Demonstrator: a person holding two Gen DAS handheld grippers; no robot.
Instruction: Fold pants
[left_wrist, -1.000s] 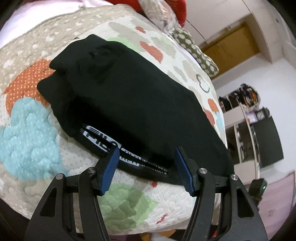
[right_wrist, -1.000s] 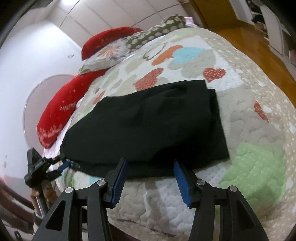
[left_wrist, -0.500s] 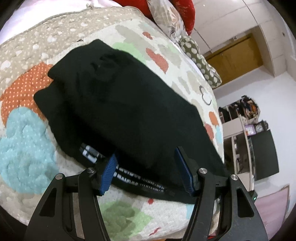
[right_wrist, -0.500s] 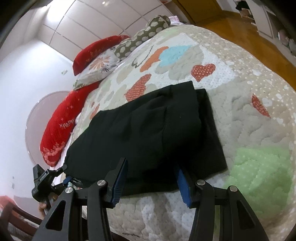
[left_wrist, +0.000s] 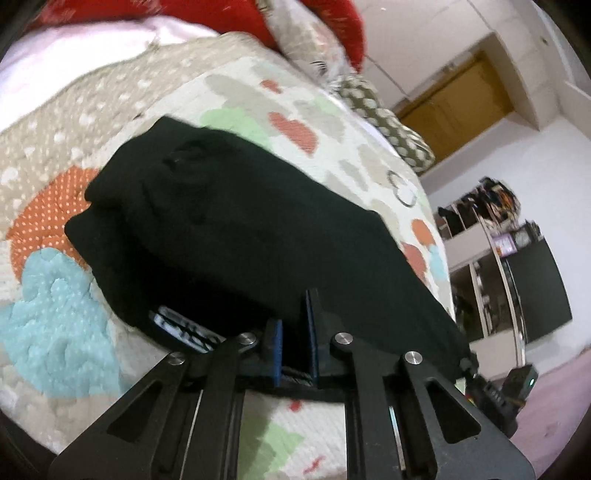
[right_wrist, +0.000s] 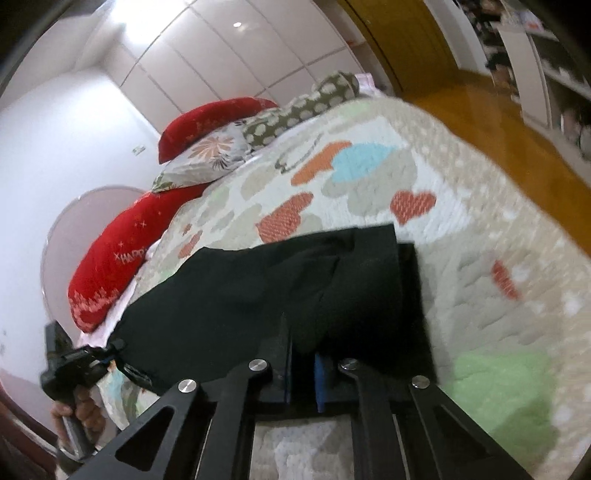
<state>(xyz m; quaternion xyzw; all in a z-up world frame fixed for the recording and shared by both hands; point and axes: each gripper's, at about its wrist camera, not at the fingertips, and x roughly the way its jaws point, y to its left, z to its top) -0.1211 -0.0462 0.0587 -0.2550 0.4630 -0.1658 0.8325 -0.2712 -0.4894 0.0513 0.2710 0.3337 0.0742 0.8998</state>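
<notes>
Black pants (left_wrist: 229, 236) lie folded lengthwise across a quilted bed. My left gripper (left_wrist: 295, 325) is shut on their near edge at the waistband end, beside a white-lettered band (left_wrist: 184, 326); the blue pads (left_wrist: 275, 343) pinch the cloth. In the right wrist view the pants (right_wrist: 258, 295) stretch from the left gripper (right_wrist: 110, 350) at far left to the leg end. There my right gripper (right_wrist: 303, 358) is shut on the near edge, which is lifted slightly off the quilt.
The quilt (right_wrist: 480, 258) has heart and cloud patches. Red and patterned pillows (right_wrist: 207, 147) lie at the head of the bed. A wooden floor (right_wrist: 498, 110) and shelves (left_wrist: 491, 240) lie beyond the bed's far side. A hand (right_wrist: 77, 410) grips the left gripper's handle.
Both grippers have shut on the near edge of the pants, which now rises a little off the quilt. Before, their jaws stood open around that edge.
</notes>
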